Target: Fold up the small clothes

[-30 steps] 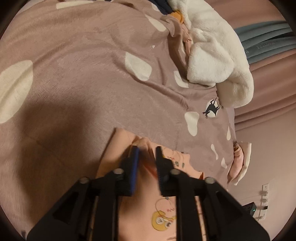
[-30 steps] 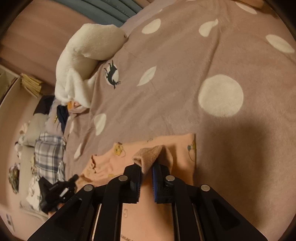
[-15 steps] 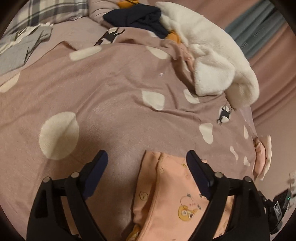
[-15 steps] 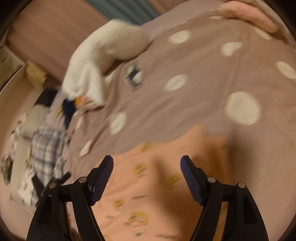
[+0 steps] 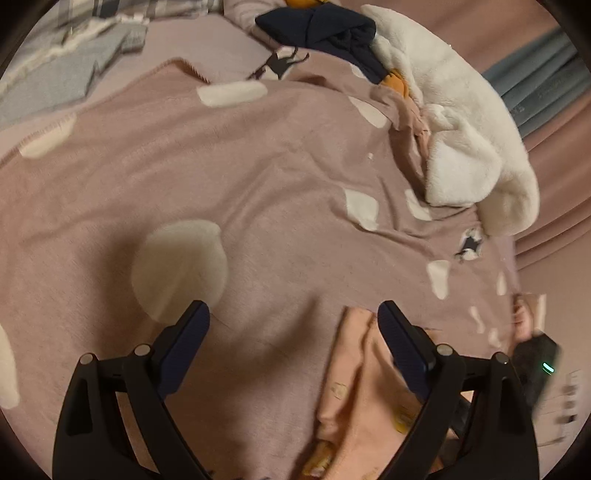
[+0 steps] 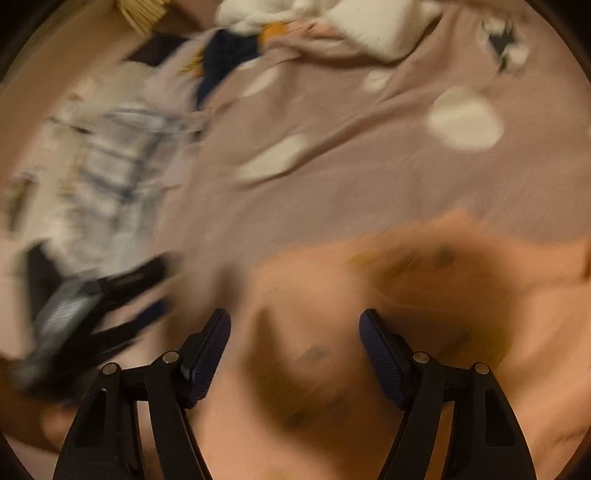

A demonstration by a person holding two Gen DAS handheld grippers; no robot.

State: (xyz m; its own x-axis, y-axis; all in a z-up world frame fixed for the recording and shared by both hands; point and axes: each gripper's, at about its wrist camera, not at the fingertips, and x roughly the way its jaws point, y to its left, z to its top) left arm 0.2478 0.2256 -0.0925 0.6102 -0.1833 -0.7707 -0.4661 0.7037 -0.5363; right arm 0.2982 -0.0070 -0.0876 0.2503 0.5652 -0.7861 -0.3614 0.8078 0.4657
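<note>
Lying on the mauve spotted blanket (image 5: 280,192), the peach printed garment (image 5: 360,391) sits at the lower right of the left wrist view, with folds running along its length and small yellow prints on its surface. The left tool (image 5: 293,317) is released: its two dark-blue padded fingers (image 5: 184,343) stand wide apart, with bare blanket between them. The right-hand finger of this tool overlaps the near edge of the garment in the view; contact cannot be confirmed.

The right tool (image 6: 295,325) is likewise released, jaws spread wide and holding nothing. It sits directly above the peach printed garment (image 6: 424,295), which fills the lower centre and right of the right wrist view. This view is heavily blurred, so the fold lines and prints of the garment there cannot be read in detail.

Other items on the bed:
- A white fleece garment (image 5: 469,147) lies bunched at the far right edge of the blanket.
- A navy garment (image 5: 325,33) lies just beside the fleece, at the top of the view.
- A grey plaid cloth (image 5: 55,62) lies at the upper left, off the blanket.
- A black cat print (image 5: 469,245) shows on the blanket near the fleece.
- A dark device with a green light (image 5: 539,363) appears at the right edge.
</note>
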